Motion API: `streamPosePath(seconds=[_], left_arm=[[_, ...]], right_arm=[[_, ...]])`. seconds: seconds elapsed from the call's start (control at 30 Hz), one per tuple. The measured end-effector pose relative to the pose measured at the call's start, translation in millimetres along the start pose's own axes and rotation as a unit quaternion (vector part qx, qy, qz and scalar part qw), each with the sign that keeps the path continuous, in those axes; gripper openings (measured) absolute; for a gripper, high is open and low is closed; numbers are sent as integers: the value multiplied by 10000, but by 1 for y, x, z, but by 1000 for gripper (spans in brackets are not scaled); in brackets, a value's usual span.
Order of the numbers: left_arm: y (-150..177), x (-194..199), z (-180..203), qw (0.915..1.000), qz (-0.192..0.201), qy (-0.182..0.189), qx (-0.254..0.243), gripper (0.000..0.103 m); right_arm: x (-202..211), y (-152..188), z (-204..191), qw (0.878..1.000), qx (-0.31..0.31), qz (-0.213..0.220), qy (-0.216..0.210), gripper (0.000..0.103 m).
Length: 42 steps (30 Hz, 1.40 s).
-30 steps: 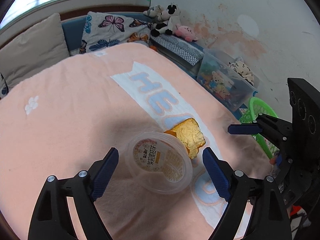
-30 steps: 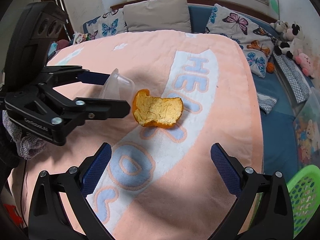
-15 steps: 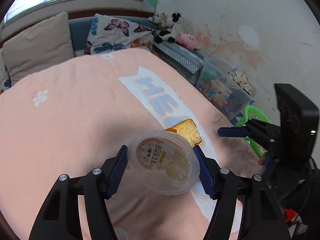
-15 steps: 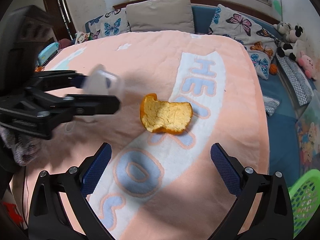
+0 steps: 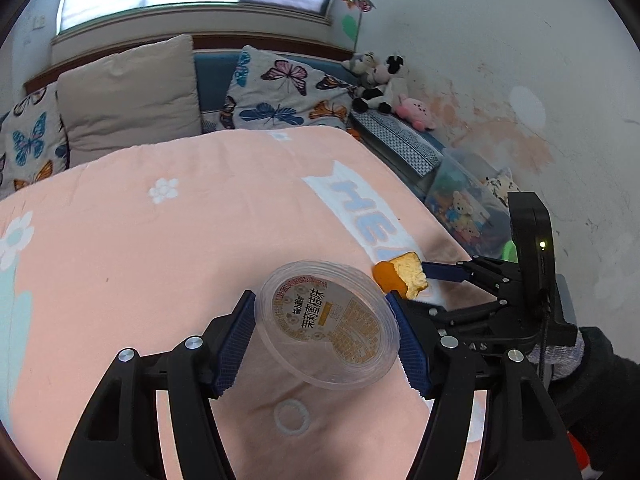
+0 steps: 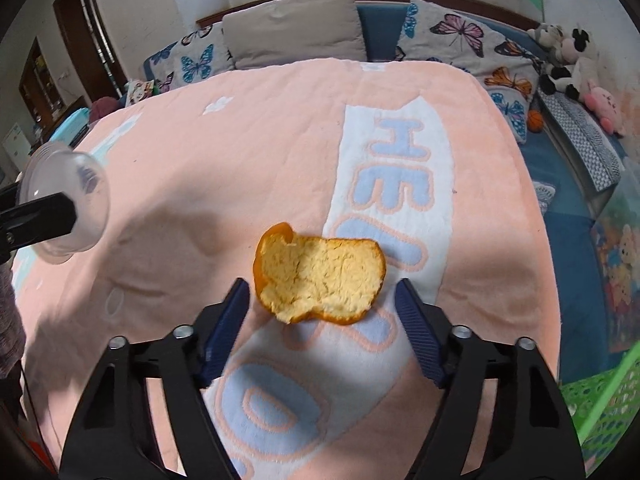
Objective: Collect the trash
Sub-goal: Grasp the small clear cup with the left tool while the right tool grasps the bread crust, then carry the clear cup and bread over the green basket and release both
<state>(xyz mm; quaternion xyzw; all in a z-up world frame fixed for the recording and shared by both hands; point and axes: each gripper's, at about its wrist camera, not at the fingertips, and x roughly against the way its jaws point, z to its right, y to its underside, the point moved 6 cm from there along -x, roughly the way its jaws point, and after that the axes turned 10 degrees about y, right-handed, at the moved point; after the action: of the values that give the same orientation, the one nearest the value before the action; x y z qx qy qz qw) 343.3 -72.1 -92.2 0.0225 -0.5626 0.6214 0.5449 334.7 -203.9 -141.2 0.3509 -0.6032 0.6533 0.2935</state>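
Note:
A clear plastic cup [image 5: 326, 320] with a printed foil lid hangs tilted above the pink blanket [image 5: 160, 260], and my left gripper [image 5: 320, 322] is shut on its sides. From the right wrist view the cup [image 6: 68, 208] shows at the far left in a black finger. An orange peel [image 6: 320, 276], pale side up, lies on the blanket's white lettered strip. My right gripper [image 6: 320, 296] straddles the peel and its jaws are closing, with a thin gap left on each side. The left wrist view shows the peel [image 5: 402, 276] at the right gripper [image 5: 424, 288].
A green mesh basket [image 6: 596, 400] stands off the bed's right side, beside a clear storage box [image 5: 460, 204] of toys. Butterfly pillows [image 5: 280, 96] and plush toys [image 5: 380, 80] line the head of the bed. A person's dark sleeve [image 5: 600, 380] is at the right.
The left jaws closed on the cup and lifted it off the blanket. The right gripper came nearer the peel and its jaws narrowed sharply around it.

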Motion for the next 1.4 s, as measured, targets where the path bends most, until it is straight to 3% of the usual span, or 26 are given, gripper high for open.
streamPosePath(seconds=[0.17, 0.27, 0.5, 0.83, 1.07, 1.4], left_arm=[[4, 5, -6, 9998, 26, -120, 131, 63], [6, 9, -5, 9997, 57, -137, 190, 63], [12, 22, 12, 9997, 141, -142, 168, 63], [26, 34, 60, 9999, 127, -12, -72, 63], [31, 28, 110, 9993, 55, 149, -352, 63], [29, 2, 180, 9966, -107, 380, -721, 63]], right_arm=[[9, 0, 4, 10000, -58, 58, 10, 49], [19, 2, 5, 9999, -89, 125, 21, 46], [54, 15, 5, 9995, -62, 306, -4, 44], [113, 59, 19, 9985, -171, 513, 120, 43], [152, 91, 54, 9962, -414, 630, 428, 43], [190, 134, 135, 9897, -839, 588, 999, 45]])
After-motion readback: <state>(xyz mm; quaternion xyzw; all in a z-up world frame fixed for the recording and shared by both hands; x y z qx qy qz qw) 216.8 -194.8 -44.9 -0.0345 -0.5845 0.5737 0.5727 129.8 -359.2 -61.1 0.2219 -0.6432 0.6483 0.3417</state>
